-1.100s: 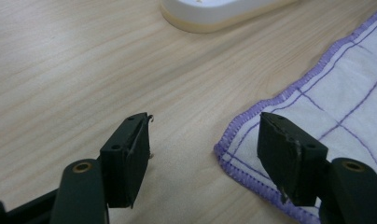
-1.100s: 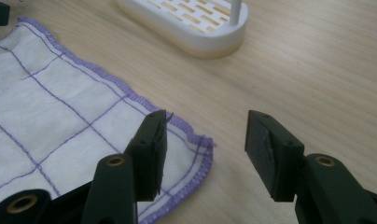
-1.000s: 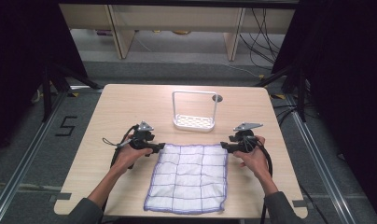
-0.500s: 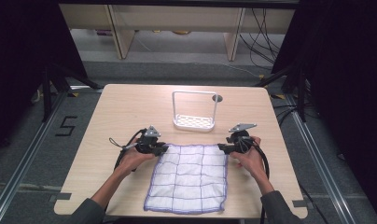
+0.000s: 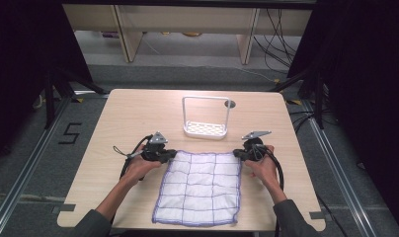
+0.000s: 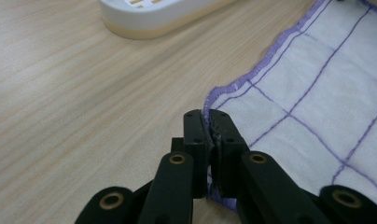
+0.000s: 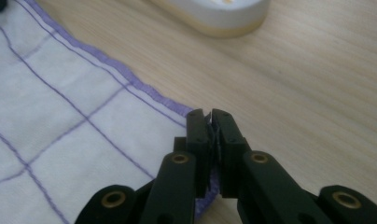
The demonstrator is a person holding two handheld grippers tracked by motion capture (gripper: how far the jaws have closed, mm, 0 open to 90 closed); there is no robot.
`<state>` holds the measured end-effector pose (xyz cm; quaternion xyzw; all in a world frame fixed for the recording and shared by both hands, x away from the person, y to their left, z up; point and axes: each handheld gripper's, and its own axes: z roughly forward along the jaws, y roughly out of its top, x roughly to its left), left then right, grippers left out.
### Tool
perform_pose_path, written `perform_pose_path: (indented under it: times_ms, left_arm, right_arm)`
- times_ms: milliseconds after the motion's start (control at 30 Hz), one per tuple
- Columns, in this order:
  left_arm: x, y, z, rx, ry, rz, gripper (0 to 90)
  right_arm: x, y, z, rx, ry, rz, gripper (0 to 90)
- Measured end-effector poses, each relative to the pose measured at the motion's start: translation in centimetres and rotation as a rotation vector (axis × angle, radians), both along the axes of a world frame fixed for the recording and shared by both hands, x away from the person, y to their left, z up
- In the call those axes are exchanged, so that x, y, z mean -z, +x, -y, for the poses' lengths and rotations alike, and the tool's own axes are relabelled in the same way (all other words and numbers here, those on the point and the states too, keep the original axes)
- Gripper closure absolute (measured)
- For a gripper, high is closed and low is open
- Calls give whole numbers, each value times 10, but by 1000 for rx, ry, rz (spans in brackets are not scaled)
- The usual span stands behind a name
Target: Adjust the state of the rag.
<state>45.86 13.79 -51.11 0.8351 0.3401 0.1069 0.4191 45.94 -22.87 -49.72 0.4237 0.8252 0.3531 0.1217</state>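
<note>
The white cloth with purple grid lines is lying flat on the wooden table — its far corners are being pinched by the left gripper and right gripper, jaws just closed.

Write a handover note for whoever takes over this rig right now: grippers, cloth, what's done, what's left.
Left gripper: just closed, shut on the cloth at its far left corner.
Right gripper: just closed, shut on the far right corner.
Cloth: flat on the table, near edge towards the person. White rack stands just beyond it, apart.
Done: both far corners pinched.
Left: probably lift and fold; nothing raised yet.
</note>
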Motion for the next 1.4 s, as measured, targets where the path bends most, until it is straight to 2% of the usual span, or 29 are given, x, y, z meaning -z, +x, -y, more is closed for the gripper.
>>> perform_pose_path:
  times_ms: [33, 100, 133, 167, 200, 233, 267, 300, 367, 400, 433, 467, 500, 533, 567, 633, 733, 800, 867, 933, 1000, 1067, 1100, 1133, 1233, 1267, 1300, 1333, 1400]
  left_arm:
    - [-1, 0, -1, -6, 1, 2, 854]
    - [-3, 2, -4, -10, 4, 12, 856]
    - [-5, 2, -5, -14, -3, 16, 856]
    - [-7, 2, -6, -16, -6, 20, 857]
    - [-10, 2, -7, -23, -13, 28, 857]
    - [-14, 3, -7, -29, -29, 42, 857]
    - [-18, 3, -9, -36, -43, 53, 857]
    - [-21, 4, -10, -47, -59, 55, 857]
    - [-26, 6, -13, -55, -62, 71, 857]
    - [-29, 7, -13, -66, -77, 78, 857]
    - [-31, 7, -14, -70, -86, 83, 856]
    - [-34, 7, -15, -69, -118, 75, 856]
    - [-36, 6, -16, -63, -120, 74, 856]
    - [-36, 6, -16, -63, -120, 74, 856]
    - [-40, 2, -17, -59, -101, 94, 856]
    - [-43, -3, -20, -49, -107, 97, 856]
    - [-48, -18, -24, -27, -106, 114, 856]
    - [-51, -30, -26, -9, -108, 126, 856]
    - [-52, -43, -27, 9, -102, 140, 857]
    - [-53, -51, -28, 21, -97, 148, 857]
    - [-54, -59, -29, 32, -92, 148, 857]
    - [-52, -67, -30, 37, -91, 157, 857]
    - [-52, -70, -31, 41, -77, 154, 857]
    - [-51, -75, -31, 46, -82, 155, 857]
    - [-48, -79, -31, 56, -82, 153, 856]
    - [-47, -81, -31, 53, -80, 148, 856]
    - [-46, -83, -31, 54, -78, 149, 856]
    - [-46, -84, -31, 61, -72, 150, 856]
    - [-44, -89, -31, 67, -79, 149, 856]
  right_arm:
    - [-1, 0, -1, -12, -2, 16, 877]
    - [-9, 0, -1, -25, -3, 18, 879]
    - [-13, -1, -2, -11, 8, 19, 879]
    - [-16, 2, -2, -14, 22, 61, 880]
    - [-21, 1, -2, -11, 23, 39, 879]
    - [-25, 4, -1, -23, 15, 61, 880]
    - [-28, 6, -2, -17, 45, 84, 880]
    - [-36, 6, -1, -21, 40, 73, 880]
    - [-46, 8, -1, -33, 37, 97, 880]
    - [-49, 8, -1, -35, 39, 114, 880]
    - [-54, 8, -2, -30, 52, 108, 880]
    - [-57, 8, -1, -32, 45, 130, 880]
    - [-63, 6, -2, -23, 63, 114, 880]
    - [-66, 5, -2, -23, 72, 126, 880]
    - [-68, 3, -1, -42, 73, 136, 880]
    - [-72, -4, -1, -53, 62, 148, 880]
    - [-75, -22, 0, -72, 74, 153, 880]
    - [-75, -33, 3, -90, 86, 174, 880]
    - [-75, -48, 3, -97, 101, 169, 880]
    - [-75, -59, 5, -122, 109, 191, 880]
    - [-75, -69, 5, -128, 124, 178, 880]
    - [-74, -76, 6, -146, 107, 195, 880]
    - [-74, -82, 4, -136, 118, 166, 880]
    - [-72, -84, 5, -156, 115, 183, 880]
    - [-70, -91, 7, -157, 118, 178, 879]
    - [-69, -92, 7, -165, 110, 197, 880]
    - [-68, -96, 6, -149, 122, 169, 880]
    - [-67, -94, 8, -170, 114, 186, 880]
    - [-64, -98, 7, -154, 123, 166, 879]
